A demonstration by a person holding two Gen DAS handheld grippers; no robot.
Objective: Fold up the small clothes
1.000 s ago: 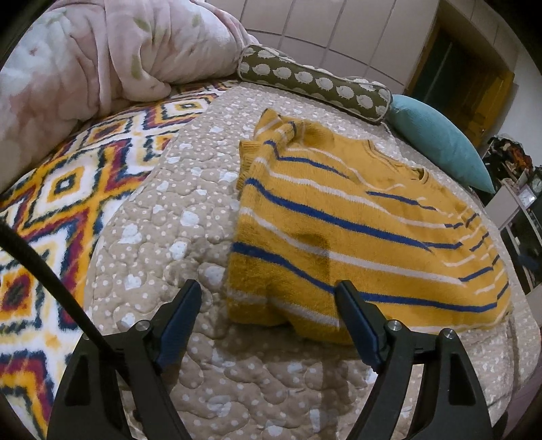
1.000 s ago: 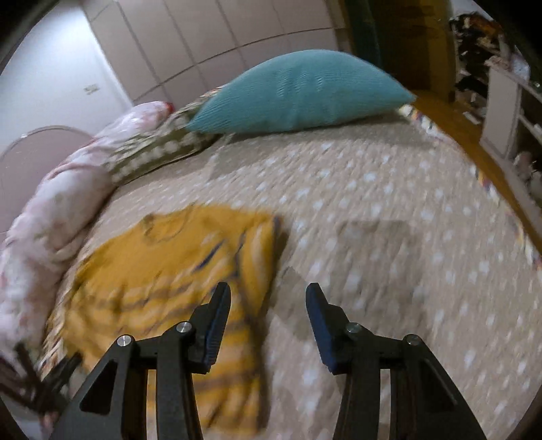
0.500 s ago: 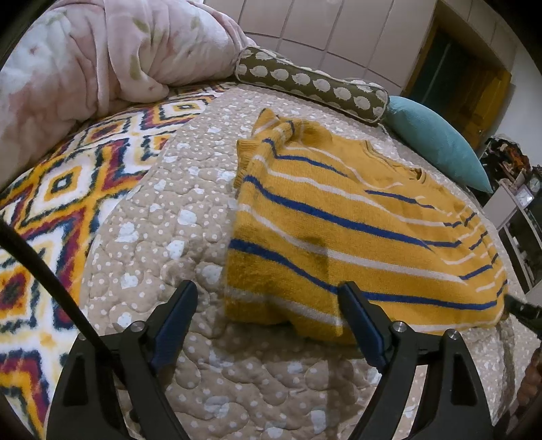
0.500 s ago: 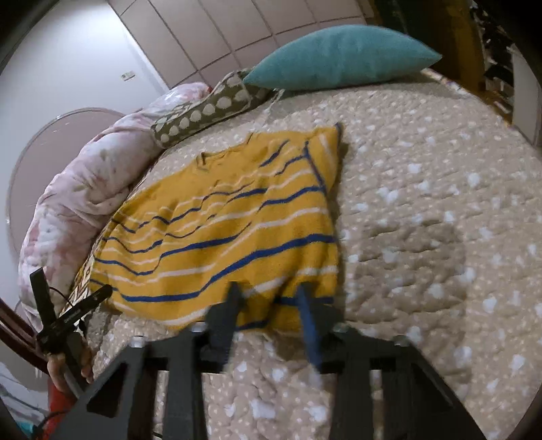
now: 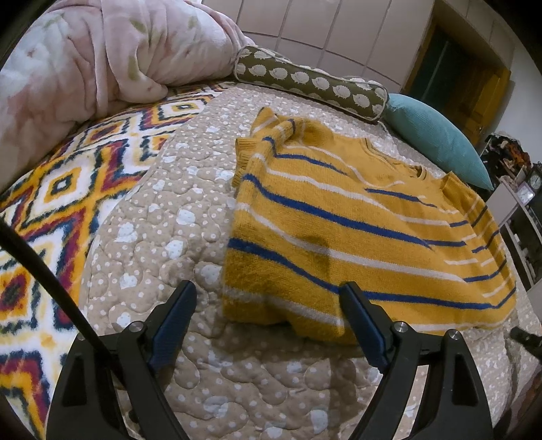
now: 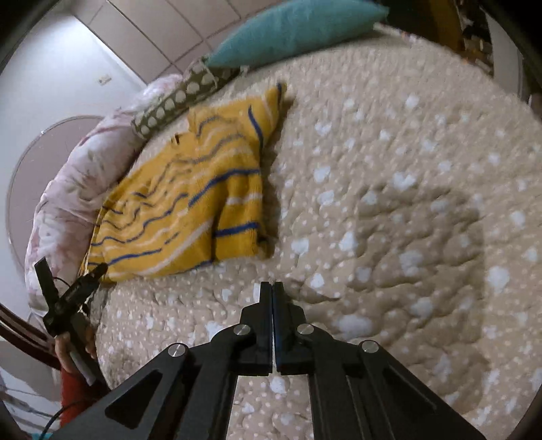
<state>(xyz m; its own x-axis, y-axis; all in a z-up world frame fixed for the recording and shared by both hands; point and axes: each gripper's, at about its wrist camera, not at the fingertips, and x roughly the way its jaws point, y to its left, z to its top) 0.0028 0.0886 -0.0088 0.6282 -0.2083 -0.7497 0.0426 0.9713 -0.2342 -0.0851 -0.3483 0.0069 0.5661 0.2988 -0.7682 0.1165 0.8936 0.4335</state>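
Through the left wrist camera we see our left gripper (image 5: 267, 321) with its jaws spread wide and holding nothing, poised just above the bed (image 5: 152, 216) at the 6 o'clock edge of the view. The yellow sweater (image 5: 355, 237) with blue and white stripes lies flat on the beige dotted quilt, filling the view from the center out toward 3 o'clock; its near hem sits between the two jaw tips, close to them, though we cannot tell whether they touch it. One sleeve is folded over the body at about 12 o'clock. A patterned blanket (image 5: 61, 189) covers the bed at 9 o'clock, a pink comforter (image 5: 101, 50) is heaped at 11 o'clock, and a brown bolster (image 5: 311, 83) and a teal pillow (image 5: 437, 135) lie beyond the sweater from 12 to 2 o'clock. Through the right wrist camera, our right gripper (image 6: 272, 287) has its jaws pressed together with nothing between them, over bare quilt at 6 o'clock. The sweater (image 6: 189, 196) lies at 10 o'clock from it, apart from the jaws, with its right edge doubled over. The teal pillow (image 6: 291, 30) rests at 12 o'clock.
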